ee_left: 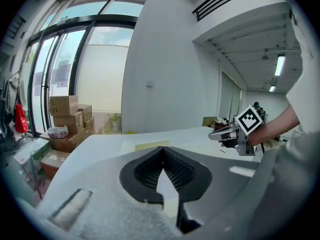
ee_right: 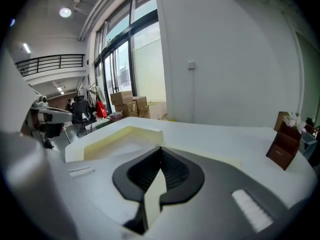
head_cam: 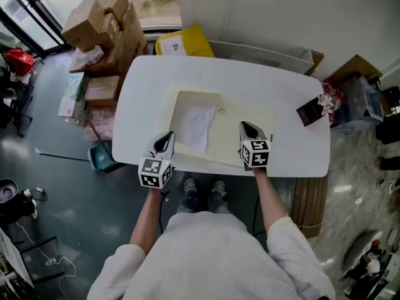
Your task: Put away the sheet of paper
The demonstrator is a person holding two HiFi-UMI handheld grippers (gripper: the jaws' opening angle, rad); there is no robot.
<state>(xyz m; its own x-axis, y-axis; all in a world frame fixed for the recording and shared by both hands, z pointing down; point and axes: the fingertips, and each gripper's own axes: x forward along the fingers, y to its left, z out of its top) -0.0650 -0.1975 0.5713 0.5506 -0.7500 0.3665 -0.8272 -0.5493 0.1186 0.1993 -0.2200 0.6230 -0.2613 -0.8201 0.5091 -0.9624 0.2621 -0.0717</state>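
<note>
1 sheet of paper (head_cam: 195, 127) lay flat and white in the sunken left compartment of 1 cream tray (head_cam: 244, 145), which sat on the near half of 1 white worktop (head_cam: 262, 80). The 2 grippers flanked it from the person's side. The left gripper (head_cam: 168, 135) pointed at the tray's near-left edge, its tips just beside the sheet's near-left corner. The right gripper (head_cam: 243, 125) stood over the tray's flat right part, well apart from the sheet. The paper therefore lay between the 2 pairs of jaws and slightly ahead of them, gripped by neither. In the left gripper view the jaws were pressed together at the tips with nothing between them, and the right gripper view showed the same, jaws together and empty, with the tray's raised wall (ee_right: 112, 136) just beyond. Each gripper carried 1 marker cube. Farther out, 1 dark gift box (head_cam: 310, 110) topped with a pale bow stood near the worktop's right edge. On the floor beyond the far-left corner lay 1 yellow parcel (head_cam: 185, 42) and a heap of cardboard cartons (head_cam: 103, 27), too jumbled to count.
</note>
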